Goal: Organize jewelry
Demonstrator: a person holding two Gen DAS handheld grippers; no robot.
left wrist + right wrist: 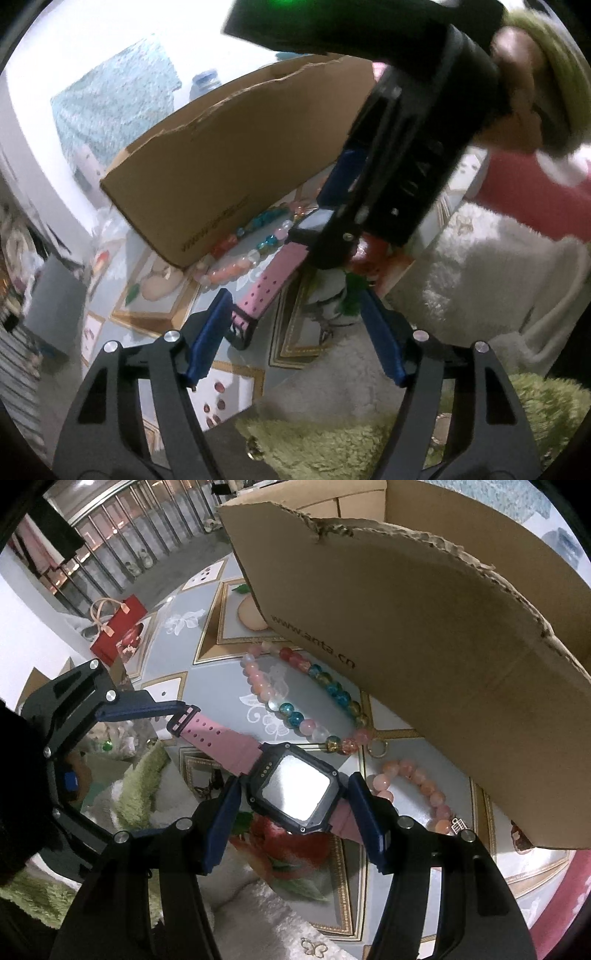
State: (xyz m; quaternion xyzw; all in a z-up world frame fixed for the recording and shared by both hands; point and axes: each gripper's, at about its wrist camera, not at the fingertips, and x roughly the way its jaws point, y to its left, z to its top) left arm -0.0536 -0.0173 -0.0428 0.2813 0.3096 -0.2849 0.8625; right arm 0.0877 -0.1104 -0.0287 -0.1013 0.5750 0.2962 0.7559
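Observation:
A watch (pixel 295 790) with a dark square case and a pink strap (pixel 269 284) hangs over the patterned table. My right gripper (pixel 295 779) is shut on the case, one blue pad on each side. In the left wrist view, the right gripper's black housing (pixel 399 166) fills the upper right. My left gripper (pixel 293 295) is open around the buckle end (pixel 242 326) of the strap. The buckle lies against the left finger (pixel 147 709), and the other pad is well apart from it. A multicoloured bead bracelet (pixel 332 690) and a peach bead bracelet (pixel 424 786) lie on the table beside the box.
A torn brown cardboard box (pixel 406 627) stands right behind the bracelets and overhangs them. The tablecloth (pixel 207 686) is grey with gold frames. A red bag (pixel 118 627) sits at the far left. Fluffy white and green sleeves (pixel 480 266) are close under both grippers.

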